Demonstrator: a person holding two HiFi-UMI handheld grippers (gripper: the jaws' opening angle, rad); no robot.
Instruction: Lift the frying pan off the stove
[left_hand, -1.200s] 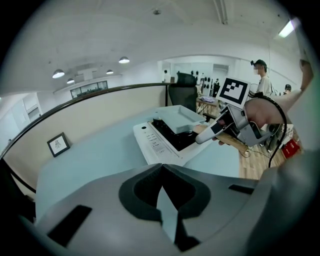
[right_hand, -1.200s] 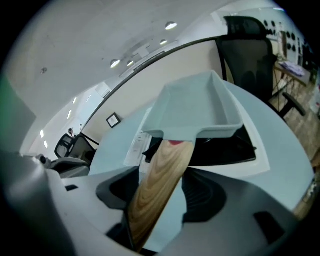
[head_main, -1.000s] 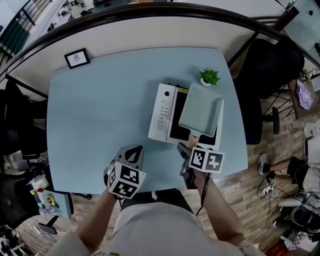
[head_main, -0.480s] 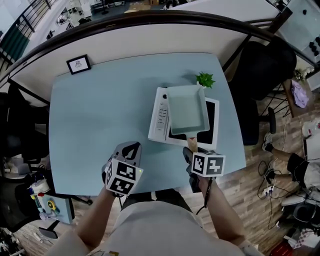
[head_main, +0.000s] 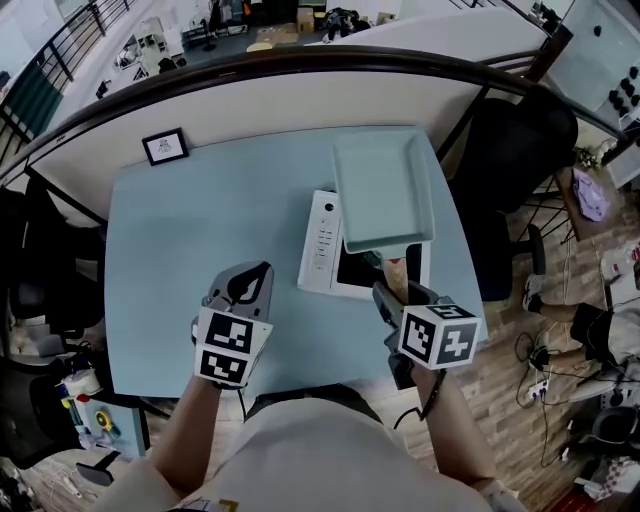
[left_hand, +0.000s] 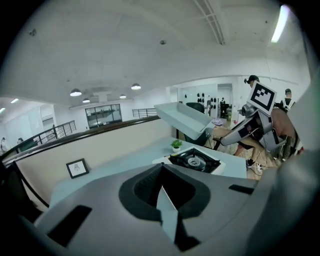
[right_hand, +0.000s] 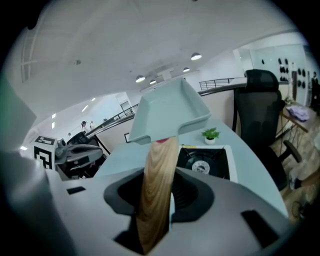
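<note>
The right gripper (right_hand: 156, 202) has just been closing. Its jaws now stand narrow, clamped on the wooden handle (right_hand: 159, 170) of the frying pan (right_hand: 167, 112). The handle runs up out of the jaws to the pan, with a small red patch where the 2 meet. The pan — pale green, rectangular, with raised sides — hangs in the air, clear of the stove (right_hand: 206, 161), and sits at a slant in the left gripper view. In the head view it covers the far part of the stove and the table's surface toward the far right corner. Below it the stove's round burner (right_hand: 201, 166) lies bare in the black top. In the head view a white control strip with a row of buttons shows along the stove's left side.

The left gripper (left_hand: 167, 215) holds nothing: its 2 jaws are pressed together to a thin edge. It hovers above the pale blue table (head_main: 190, 240), left of the stove and apart from it, pointing toward the far edge.

Beyond the stove, near the table's far right corner, a small potted plant (right_hand: 211, 134) stands upright. A small framed picture (head_main: 165, 146) stands at the far left corner. A black office chair (head_main: 520, 135) sits off the table's right side — near a dark curved railing (head_main: 250, 65) that runs behind the table.
</note>
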